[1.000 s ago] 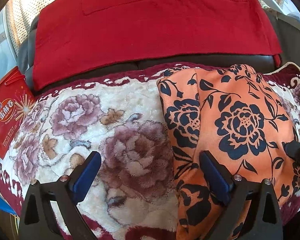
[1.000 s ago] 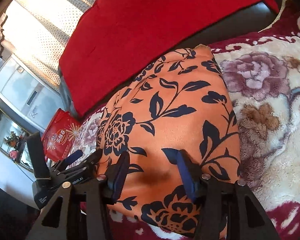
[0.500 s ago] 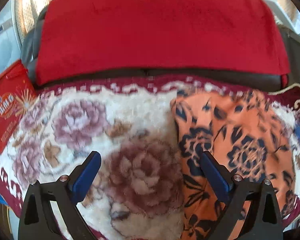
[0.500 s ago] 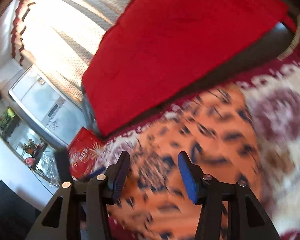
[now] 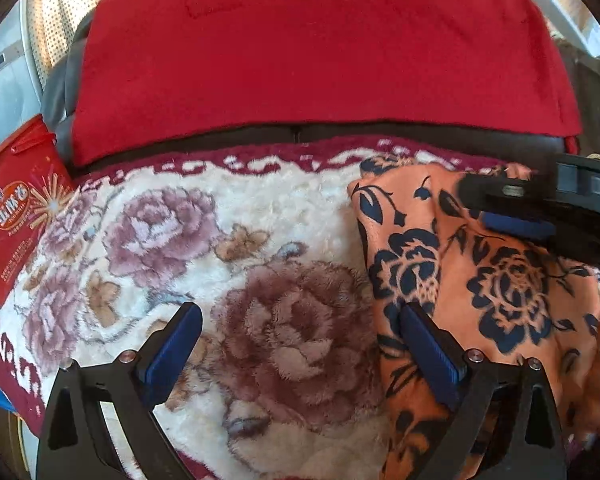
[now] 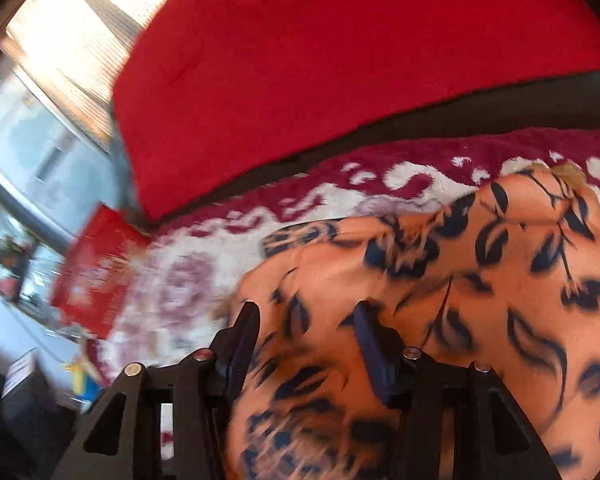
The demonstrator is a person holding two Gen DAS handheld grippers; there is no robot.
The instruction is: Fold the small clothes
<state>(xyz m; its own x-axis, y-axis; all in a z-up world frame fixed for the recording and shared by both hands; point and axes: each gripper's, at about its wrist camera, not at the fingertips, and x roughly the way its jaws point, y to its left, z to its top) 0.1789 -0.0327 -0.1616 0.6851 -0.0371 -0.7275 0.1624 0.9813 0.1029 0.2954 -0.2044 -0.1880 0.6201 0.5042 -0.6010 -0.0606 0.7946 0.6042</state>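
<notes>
An orange garment (image 5: pixel 496 284) with dark blue flowers lies folded on the right part of a floral plush blanket (image 5: pixel 260 240). My left gripper (image 5: pixel 300 344) hovers open and wide over the blanket. Its right finger (image 5: pixel 428 348) sits above the garment's left edge, and nothing is between the jaws. My right gripper (image 5: pixel 480 206) reaches in from the right over the garment's far part. In the blurred right wrist view that gripper (image 6: pixel 308 340) stands half open above the orange garment (image 6: pixel 480 280), with no fabric pinched between its pads.
A red cloth (image 5: pixel 320 52) drapes the dark sofa backrest (image 5: pixel 340 134) behind the blanket. A red printed bag (image 5: pixel 12 208) stands at the left edge. Light curtains (image 6: pixel 80 40) and grey furniture (image 6: pixel 32 152) are beyond the sofa's left end.
My right gripper swept across the garment toward its far edge and now shows large at the upper right of the left wrist view. The left gripper stayed almost in place.
</notes>
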